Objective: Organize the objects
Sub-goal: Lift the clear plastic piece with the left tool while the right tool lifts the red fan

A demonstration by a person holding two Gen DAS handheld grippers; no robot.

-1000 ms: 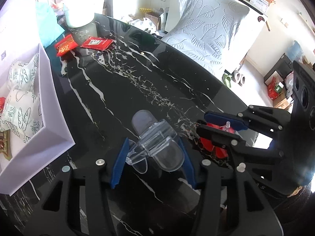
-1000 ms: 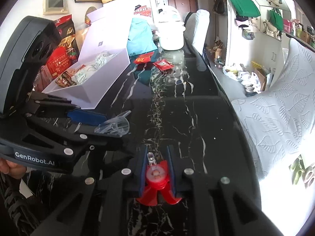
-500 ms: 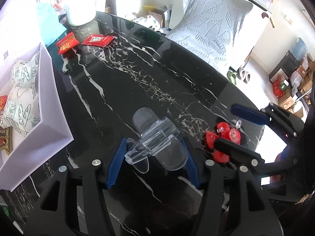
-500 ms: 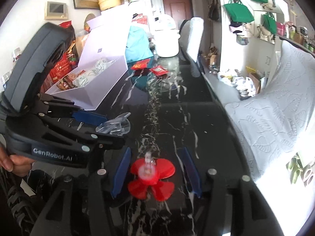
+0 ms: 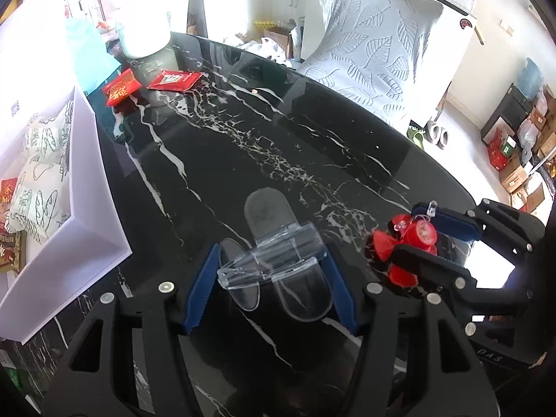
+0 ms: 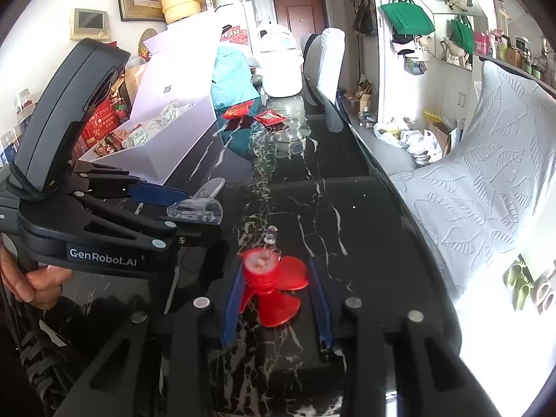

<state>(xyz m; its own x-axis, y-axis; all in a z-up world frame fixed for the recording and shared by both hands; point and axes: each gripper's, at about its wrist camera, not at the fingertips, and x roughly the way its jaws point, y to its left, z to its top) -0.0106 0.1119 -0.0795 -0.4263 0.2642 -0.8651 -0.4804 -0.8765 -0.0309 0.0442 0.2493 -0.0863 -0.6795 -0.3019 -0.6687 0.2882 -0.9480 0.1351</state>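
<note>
My left gripper (image 5: 269, 279) is shut on a clear plastic clip (image 5: 274, 264) and holds it just above the black marble table (image 5: 243, 146); it also shows in the right wrist view (image 6: 194, 208). My right gripper (image 6: 276, 288) is open, its blue pads on either side of a small red fan-shaped toy (image 6: 272, 286) with a clear bulb on top. The toy rests on the table. In the left wrist view the toy (image 5: 406, 243) sits between the right gripper's fingers (image 5: 448, 222).
An open white box (image 5: 69, 208) with snack packets stands at the left. Red packets (image 5: 173, 81) and a white pot (image 6: 279, 69) lie at the far end. A leaf-patterned chair (image 6: 486, 180) stands along the table's right edge.
My right gripper has opened and let go of the red toy, which now sits on the table between its pads. My left gripper still holds the clear clip.
</note>
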